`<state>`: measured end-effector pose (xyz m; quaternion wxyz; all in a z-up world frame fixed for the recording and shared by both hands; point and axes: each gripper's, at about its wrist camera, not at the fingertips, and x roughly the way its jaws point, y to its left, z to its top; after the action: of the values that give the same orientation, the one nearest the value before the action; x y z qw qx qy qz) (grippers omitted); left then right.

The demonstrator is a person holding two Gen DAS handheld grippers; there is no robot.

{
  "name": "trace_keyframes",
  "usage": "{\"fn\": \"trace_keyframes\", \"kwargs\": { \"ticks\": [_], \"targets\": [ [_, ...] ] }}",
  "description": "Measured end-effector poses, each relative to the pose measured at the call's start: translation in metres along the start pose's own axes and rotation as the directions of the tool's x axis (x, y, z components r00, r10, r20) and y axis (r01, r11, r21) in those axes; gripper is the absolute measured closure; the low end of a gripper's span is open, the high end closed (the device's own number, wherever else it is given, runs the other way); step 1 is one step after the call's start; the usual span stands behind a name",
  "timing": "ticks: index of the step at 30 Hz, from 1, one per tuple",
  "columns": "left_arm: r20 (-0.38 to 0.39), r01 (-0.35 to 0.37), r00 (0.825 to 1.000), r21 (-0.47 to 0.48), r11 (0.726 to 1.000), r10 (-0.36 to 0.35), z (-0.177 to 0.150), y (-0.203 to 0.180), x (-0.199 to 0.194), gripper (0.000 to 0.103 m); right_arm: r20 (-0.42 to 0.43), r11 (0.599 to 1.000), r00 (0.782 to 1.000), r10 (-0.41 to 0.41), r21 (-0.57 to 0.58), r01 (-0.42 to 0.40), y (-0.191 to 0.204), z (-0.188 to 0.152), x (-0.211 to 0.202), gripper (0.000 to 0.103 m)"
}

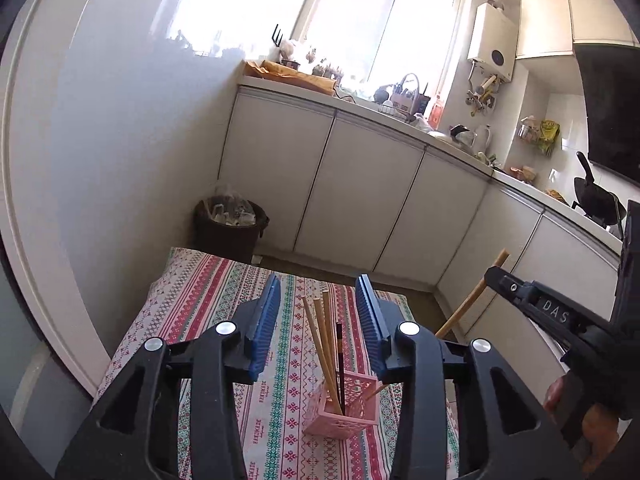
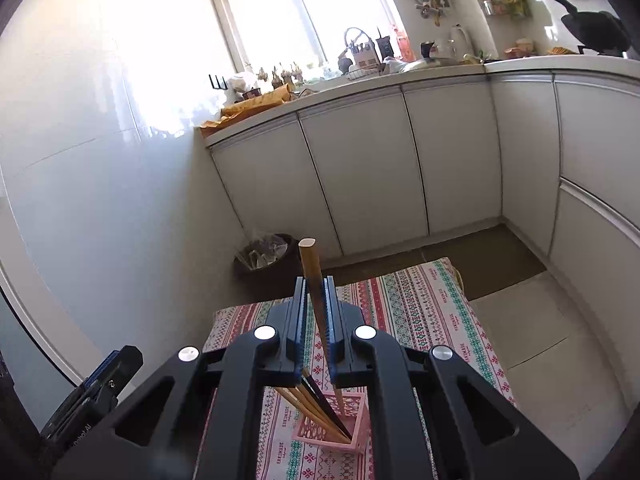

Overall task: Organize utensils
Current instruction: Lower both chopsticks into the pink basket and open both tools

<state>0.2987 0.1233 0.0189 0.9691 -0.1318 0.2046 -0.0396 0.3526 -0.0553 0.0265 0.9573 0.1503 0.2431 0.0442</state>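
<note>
Plainly light, stiff and smooth, the wooden chopstick is clamped mid-shaft in the right tool, its tip just over the pink holder; such a thin rod could pivot or slip, so a hold nearer its middle seems soundest. Several chopsticks already lean in that light, tippable holder on the patterned surface. The left tool hovers above with fingers apart, empty.

Strong daylight from window blows out, glare washes across glossy wall. Cabinets evenly lit, shadows soft. Heavy fisheye bending, dark vignette corners. Near gripper bodies slightly soft; both views otherwise sharp.
</note>
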Motion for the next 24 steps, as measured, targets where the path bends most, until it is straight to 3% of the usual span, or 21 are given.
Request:
{"fn": "trace_keyframes", "kwargs": {
  "ticks": [2,9,12,14,17,24],
  "targets": [
    [0.002,-0.004,1.000,0.004,1.000,0.004,0.000,-0.001,0.000,0.065,-0.017,1.000,1.000,-0.014,-0.002,0.014,-0.001,-0.007,0.005,0.081],
    [0.002,-0.012,1.000,0.021,1.000,0.012,0.001,-0.004,0.000,0.064,-0.037,0.999,0.999,-0.032,0.007,0.032,-0.008,-0.014,0.006,0.081],
    [-0.006,-0.012,1.000,0.028,1.000,0.012,0.000,-0.007,0.002,0.060,-0.035,0.999,0.999,-0.035,0.018,0.036,-0.013,-0.015,0.003,0.076],
    [-0.008,-0.014,1.000,0.035,0.999,0.015,-0.001,-0.008,0.000,0.050,-0.033,0.999,0.999,-0.038,0.030,0.039,-0.017,-0.017,-0.001,0.059],
    [0.002,-0.019,1.000,0.045,0.999,0.018,-0.002,-0.012,-0.003,0.042,-0.011,0.998,0.999,-0.049,0.050,0.049,-0.024,-0.019,-0.008,0.046],
    [0.016,-0.032,0.999,0.069,0.997,0.031,-0.003,-0.022,-0.009,0.025,0.002,0.994,0.997,-0.081,0.077,0.081,-0.041,-0.031,-0.025,0.023]
  ]
}}
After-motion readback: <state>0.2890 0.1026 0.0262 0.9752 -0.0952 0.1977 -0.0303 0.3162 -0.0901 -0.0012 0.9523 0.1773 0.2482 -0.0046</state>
